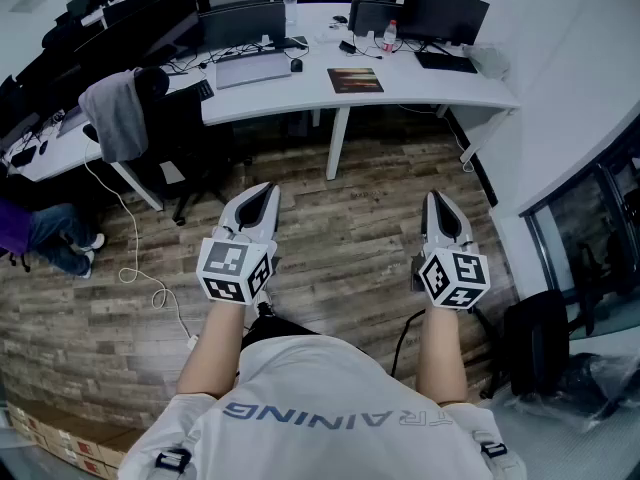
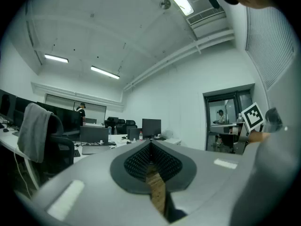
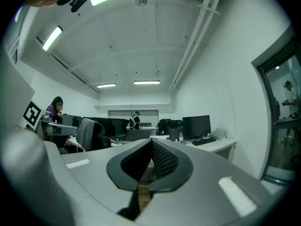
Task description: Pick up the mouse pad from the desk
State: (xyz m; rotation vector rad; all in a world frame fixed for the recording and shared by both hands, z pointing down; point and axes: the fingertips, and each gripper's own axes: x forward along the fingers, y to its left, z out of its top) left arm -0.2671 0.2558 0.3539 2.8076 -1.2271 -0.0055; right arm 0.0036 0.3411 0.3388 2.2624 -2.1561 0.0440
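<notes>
The mouse pad, a dark brownish rectangle, lies flat on the white desk near its front edge, far ahead of both grippers. My left gripper and right gripper are held level over the wooden floor, side by side, well short of the desk. Both have their jaws together with nothing between them. The left gripper view looks along its closed tips toward the desks; the right gripper view shows its closed tips the same way. The mouse pad cannot be made out in either gripper view.
Monitors, a laptop, a keyboard and a bottle stand on the desk behind the pad. An office chair draped with a grey garment stands left. A white cable trails on the floor; a black bag sits right.
</notes>
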